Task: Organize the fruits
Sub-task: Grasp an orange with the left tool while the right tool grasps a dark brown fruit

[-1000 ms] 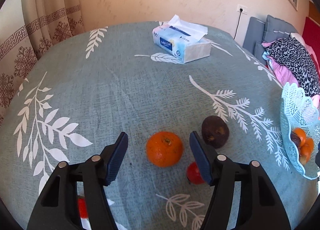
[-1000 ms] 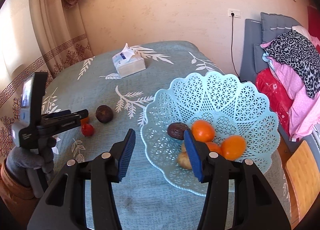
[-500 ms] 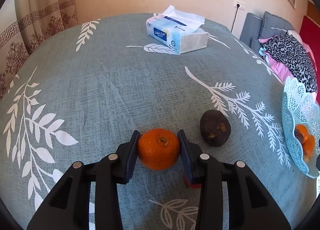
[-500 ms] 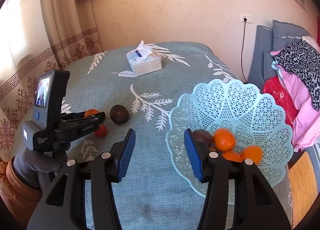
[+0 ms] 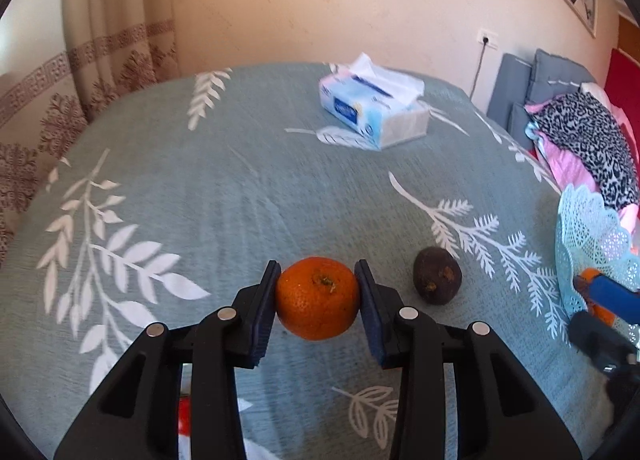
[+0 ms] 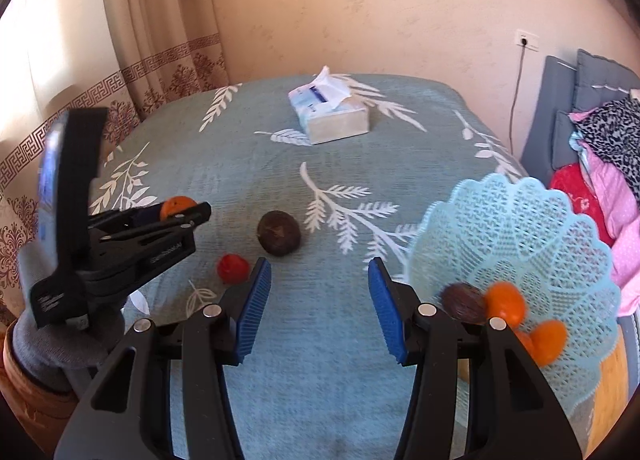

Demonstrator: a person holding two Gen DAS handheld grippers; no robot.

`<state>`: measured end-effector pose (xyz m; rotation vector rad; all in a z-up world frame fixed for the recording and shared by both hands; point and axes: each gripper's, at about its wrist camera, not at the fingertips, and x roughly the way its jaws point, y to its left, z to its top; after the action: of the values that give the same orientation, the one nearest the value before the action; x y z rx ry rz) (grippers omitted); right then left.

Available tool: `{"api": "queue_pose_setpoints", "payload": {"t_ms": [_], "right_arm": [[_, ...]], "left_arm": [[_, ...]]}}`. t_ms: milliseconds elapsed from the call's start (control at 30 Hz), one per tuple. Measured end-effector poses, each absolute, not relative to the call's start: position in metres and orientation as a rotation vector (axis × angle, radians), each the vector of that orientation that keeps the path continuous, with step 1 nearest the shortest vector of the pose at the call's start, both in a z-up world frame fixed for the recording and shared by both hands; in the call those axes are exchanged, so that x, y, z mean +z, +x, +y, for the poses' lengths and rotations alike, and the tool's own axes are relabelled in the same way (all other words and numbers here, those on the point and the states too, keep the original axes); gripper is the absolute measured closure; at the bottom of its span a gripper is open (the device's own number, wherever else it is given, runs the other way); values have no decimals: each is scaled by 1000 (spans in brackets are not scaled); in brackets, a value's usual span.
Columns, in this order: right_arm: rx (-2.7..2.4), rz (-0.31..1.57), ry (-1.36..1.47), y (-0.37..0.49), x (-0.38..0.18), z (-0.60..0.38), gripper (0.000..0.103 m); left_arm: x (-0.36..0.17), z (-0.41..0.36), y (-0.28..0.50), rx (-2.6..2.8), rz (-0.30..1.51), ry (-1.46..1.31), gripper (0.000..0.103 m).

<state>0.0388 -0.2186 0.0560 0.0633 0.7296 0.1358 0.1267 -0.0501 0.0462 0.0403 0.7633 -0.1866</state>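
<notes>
L gripper (image 5: 317, 300) is clamped on the orange (image 5: 317, 298), pads on both sides; jaws just closed onto it. Basket (image 5: 592, 236) lies at 3 o'clock from it, so carry goes rightward, past the dark fruit (image 5: 437, 275) at 2 o'clock on the desk (image 5: 224, 196). R gripper (image 6: 318, 300) is apart, empty, nearer the basket w/ its rim at 3 o'clock. R view shows basket contents, oranges + a dark fruit, and the red fruit (image 6: 232, 268) by its left jaw; L view shows the pad contact.
</notes>
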Motion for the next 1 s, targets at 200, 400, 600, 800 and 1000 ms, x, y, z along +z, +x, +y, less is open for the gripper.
{"api": "queue_pose_setpoints", "payload": {"t_ms": [200,400,600,800,1000], "right_arm": [[177,778,64,67,49,-202,51],[199,816,52,96,39,-182,51],[195,862,51,122,25,-170,51],[167,910,66,147,11,-169,51],[158,927,44,155,2,-166,51]], "left_arm": [[58,-39,115,-143,714,31,65],[61,-30,110,-123,705,9,65],[60,-26,109,-115,711,0,65],[59,-25,111,-114,716,-6,65],[59,-24,112,-113,719,-12,65]]}}
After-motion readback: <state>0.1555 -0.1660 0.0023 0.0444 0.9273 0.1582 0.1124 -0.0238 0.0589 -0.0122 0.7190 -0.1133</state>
